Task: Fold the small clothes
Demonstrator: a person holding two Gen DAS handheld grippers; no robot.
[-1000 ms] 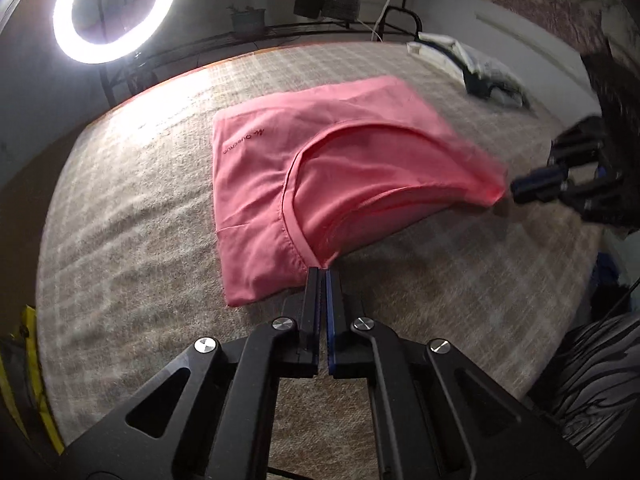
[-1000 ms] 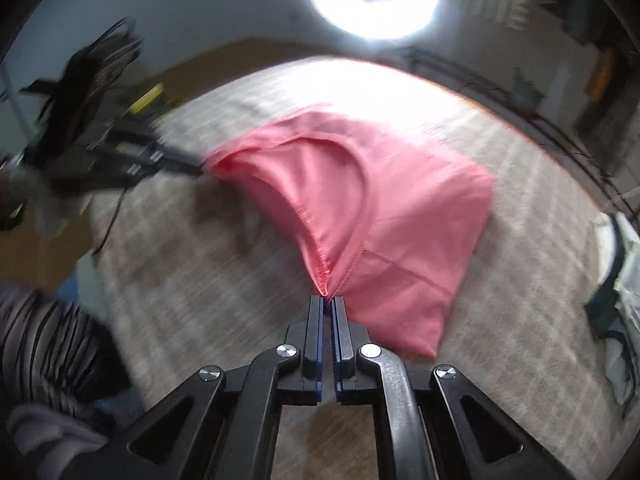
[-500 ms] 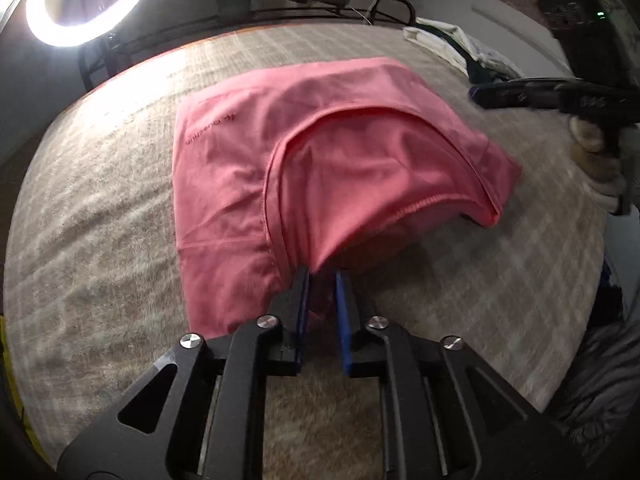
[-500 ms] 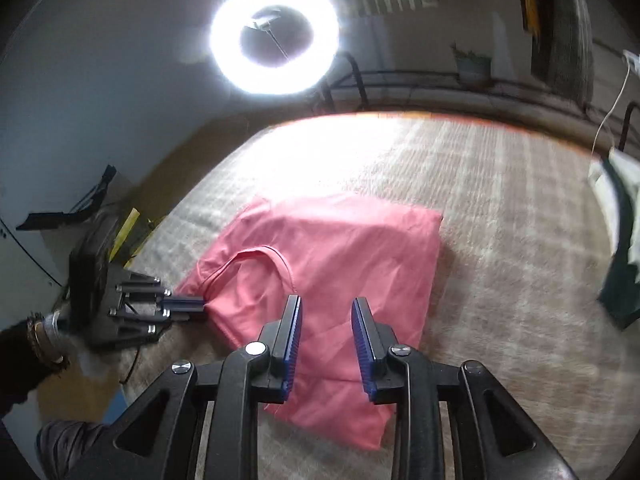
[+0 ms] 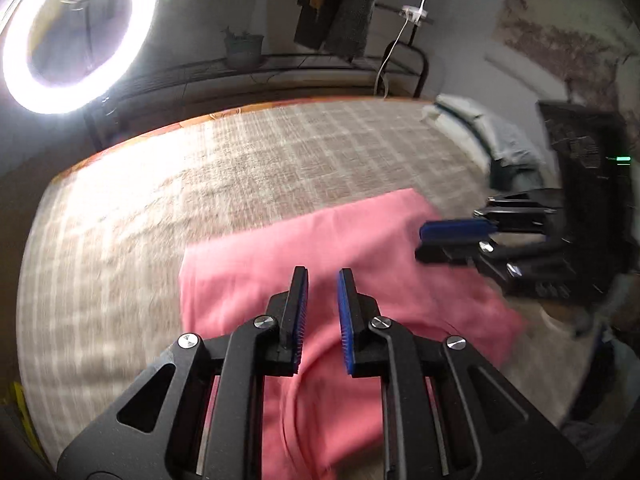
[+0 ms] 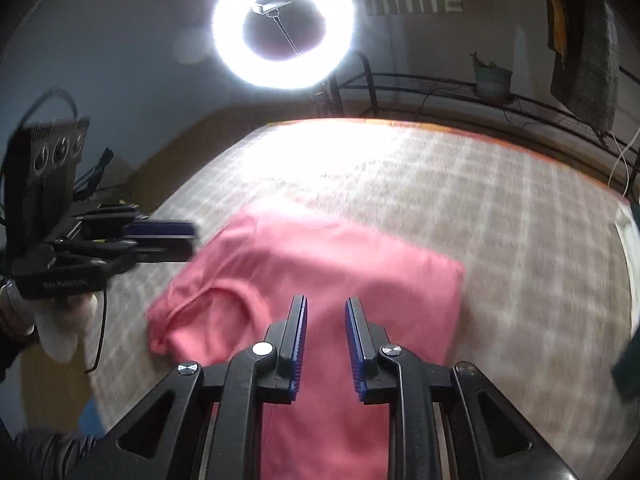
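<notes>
Pink cotton garment (image 5: 320, 248), folded into a rough rectangle, lies flat on the checked beige bed cover (image 5: 224, 168) toward its near edge, with a curved seam showing on the top layer at its near side. In the left wrist view, the left gripper (image 5: 322, 312) hangs just above the near part of the fabric, its blue-padded fingers (image 5: 301, 312) parted to a narrow gap and holding nothing. In the right wrist view, the right gripper (image 6: 326, 340) sits likewise over the cloth, its two blue-padded fingers (image 6: 354, 340) set apart with only pink fabric visible between them, gripping nothing. Each gripper also appears side-on in the other's view, near a side edge of the garment; whether either one touches the cloth cannot be told through the blur. Beyond the garment the bed cover stretches bare to its far edge, where an orange border (image 6: 500, 136) shows. At the bed's right edge lies a pile of pale and dark clothes (image 5: 492, 136). Past the far edge stands a lit white ring light (image 6: 284, 26), a black metal rail (image 6: 440, 84) carrying a small potted plant (image 6: 492, 80), and dark garments hanging (image 5: 336, 4) on the wall.
</notes>
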